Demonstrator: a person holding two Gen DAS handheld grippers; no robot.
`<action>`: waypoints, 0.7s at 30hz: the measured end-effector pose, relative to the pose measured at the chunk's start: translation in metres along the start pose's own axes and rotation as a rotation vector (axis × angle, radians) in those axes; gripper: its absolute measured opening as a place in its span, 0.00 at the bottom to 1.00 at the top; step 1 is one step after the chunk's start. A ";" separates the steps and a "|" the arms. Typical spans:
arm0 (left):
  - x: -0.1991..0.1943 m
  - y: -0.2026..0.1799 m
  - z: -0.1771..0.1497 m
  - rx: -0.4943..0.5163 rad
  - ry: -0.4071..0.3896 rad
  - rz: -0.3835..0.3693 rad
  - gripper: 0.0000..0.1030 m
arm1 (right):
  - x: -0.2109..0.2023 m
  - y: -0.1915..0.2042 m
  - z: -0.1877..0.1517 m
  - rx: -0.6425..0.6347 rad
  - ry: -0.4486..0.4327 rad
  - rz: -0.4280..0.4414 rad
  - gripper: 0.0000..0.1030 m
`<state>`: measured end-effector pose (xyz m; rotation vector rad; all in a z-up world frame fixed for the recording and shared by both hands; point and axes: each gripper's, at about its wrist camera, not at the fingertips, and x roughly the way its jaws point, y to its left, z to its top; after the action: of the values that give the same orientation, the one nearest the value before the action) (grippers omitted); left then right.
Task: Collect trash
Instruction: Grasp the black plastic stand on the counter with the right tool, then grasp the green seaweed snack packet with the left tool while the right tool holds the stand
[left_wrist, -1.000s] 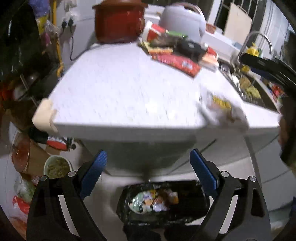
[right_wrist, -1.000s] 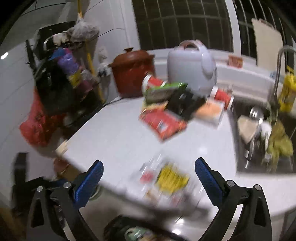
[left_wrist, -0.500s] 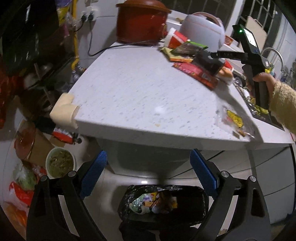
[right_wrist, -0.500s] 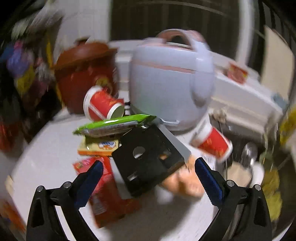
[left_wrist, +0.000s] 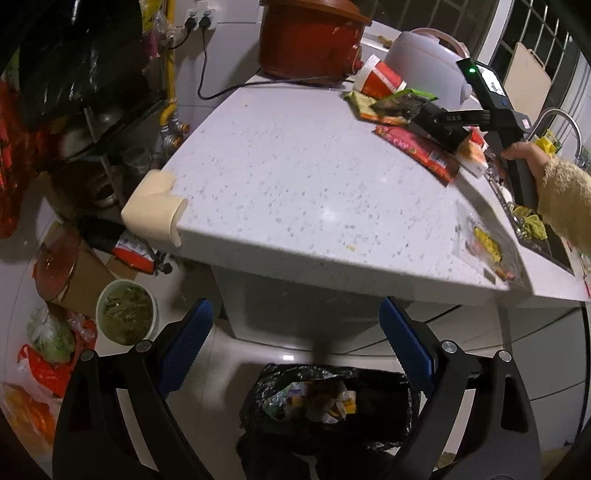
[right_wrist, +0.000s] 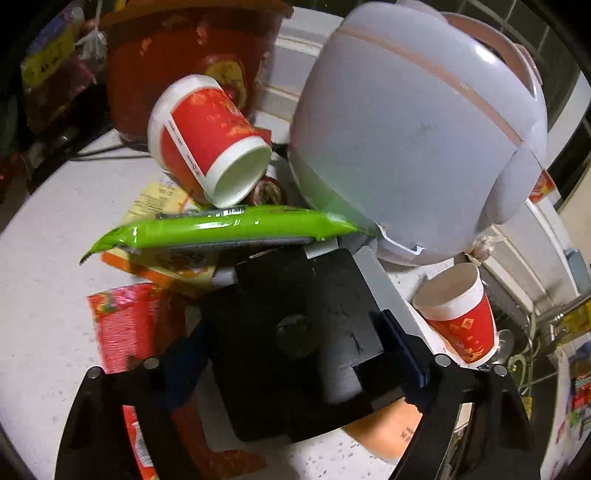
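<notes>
My left gripper (left_wrist: 295, 347) is open and empty, held below the counter edge above a black-lined trash bin (left_wrist: 376, 410) with wrappers inside. A clear yellow-printed wrapper (left_wrist: 487, 243) lies at the counter's front right edge. My right gripper (right_wrist: 291, 350) is at the trash pile, its jaws on either side of a flat black piece (right_wrist: 295, 343), touching it. Around it lie a green wrapper (right_wrist: 221, 229), a red wrapper (right_wrist: 129, 325), a tipped red paper cup (right_wrist: 207, 140) and an upright red cup (right_wrist: 458, 317). The right gripper also shows in the left wrist view (left_wrist: 443, 122).
A white rice cooker (right_wrist: 406, 122) and a red pot (left_wrist: 310, 37) stand behind the pile. The sink (left_wrist: 532, 221) is to the right. A foam corner guard (left_wrist: 151, 203) covers the counter's left corner. Bowls and bags clutter the floor at left (left_wrist: 125, 314).
My right gripper moved forward from the front wrapper into the trash pile and closed around the black piece. My left gripper stayed open over the bin, shifting slightly.
</notes>
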<state>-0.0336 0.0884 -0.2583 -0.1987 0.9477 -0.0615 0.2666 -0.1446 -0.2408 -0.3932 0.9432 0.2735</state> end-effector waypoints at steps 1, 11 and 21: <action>0.000 -0.002 0.003 0.003 -0.005 -0.004 0.86 | -0.010 -0.003 -0.001 0.015 -0.023 0.020 0.81; 0.029 -0.070 0.093 0.224 -0.095 -0.017 0.86 | -0.128 -0.027 -0.054 0.142 -0.180 0.169 0.81; 0.134 -0.141 0.220 0.312 0.007 -0.164 0.86 | -0.210 -0.055 -0.139 0.374 -0.285 0.200 0.81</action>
<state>0.2278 -0.0373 -0.2128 0.0129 0.9140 -0.3591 0.0694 -0.2669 -0.1290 0.0846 0.7319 0.3186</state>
